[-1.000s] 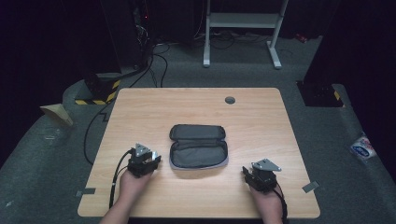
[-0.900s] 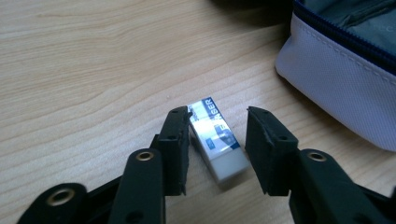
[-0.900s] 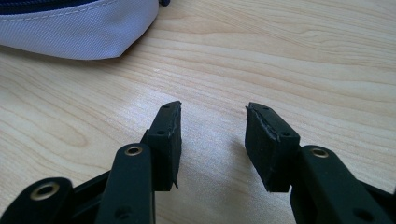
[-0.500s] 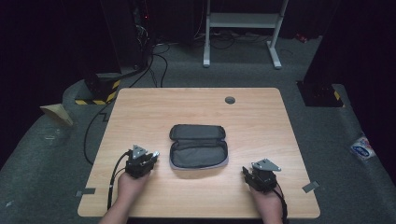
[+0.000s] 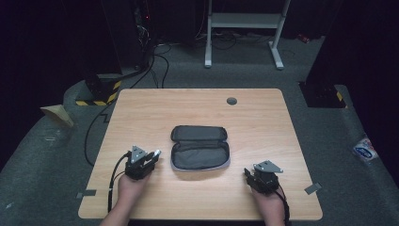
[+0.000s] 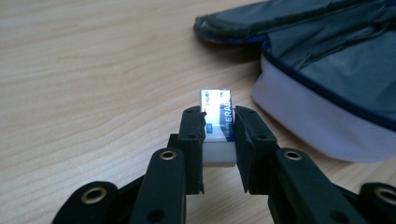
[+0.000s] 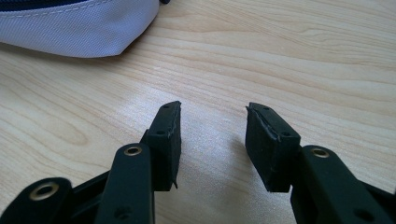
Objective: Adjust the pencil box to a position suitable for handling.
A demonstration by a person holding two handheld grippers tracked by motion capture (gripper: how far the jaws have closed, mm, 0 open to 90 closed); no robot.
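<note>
A white eraser in a blue-and-white sleeve sits between the pads of my left gripper, which is shut on it just above the wooden table. In the high view the left gripper is at the front left, a short way left of the open grey pencil case. The case lies to the right of the eraser, unzipped, with its pale side wall showing. My right gripper rests at the front right, and its jaws stand open over bare wood with nothing between them. The case's corner lies beyond its left jaw.
The table has a dark round grommet near its far edge. Cables trail off the left side onto grey carpet. A white metal stand is behind the table, and a small packet lies on the floor at right.
The left gripper's jaws have narrowed onto the eraser since the earliest frame. Both hands have stayed about where they were.
</note>
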